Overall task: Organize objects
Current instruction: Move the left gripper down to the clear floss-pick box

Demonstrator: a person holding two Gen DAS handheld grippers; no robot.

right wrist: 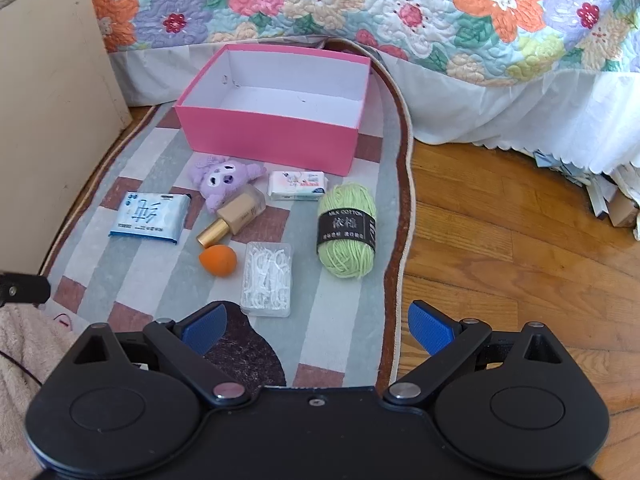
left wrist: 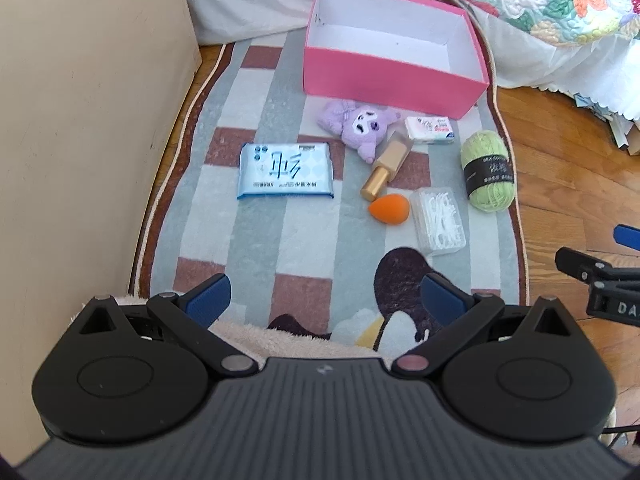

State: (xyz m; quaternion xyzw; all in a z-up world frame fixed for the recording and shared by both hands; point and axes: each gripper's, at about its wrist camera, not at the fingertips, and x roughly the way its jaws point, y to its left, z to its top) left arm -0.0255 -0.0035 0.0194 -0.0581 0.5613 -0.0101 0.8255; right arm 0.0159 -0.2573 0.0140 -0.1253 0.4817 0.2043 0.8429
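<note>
A checked rug (right wrist: pixel 344 300) lies on the wooden floor (right wrist: pixel 520 248) beside a bed with a flowered quilt (right wrist: pixel 400 8). On the rug stands an open pink box (right wrist: pixel 268 136), white inside. Just before it lie a purple plush (right wrist: pixel 224 182), a gold bottle (right wrist: pixel 236 218), an orange sponge (right wrist: pixel 218 261), a floss-pick case (right wrist: pixel 267 280), green yarn (right wrist: pixel 347 230) and two tissue packs. The left gripper (left wrist: pixel 326 300) and right gripper (right wrist: pixel 318 330) both hang spread wide, holding nothing.

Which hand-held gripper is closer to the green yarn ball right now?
Right. The right hand-held gripper sits open almost straight behind the green yarn ball. The left hand-held gripper, also open, is farther over to the left, with the yarn off to its right.
</note>
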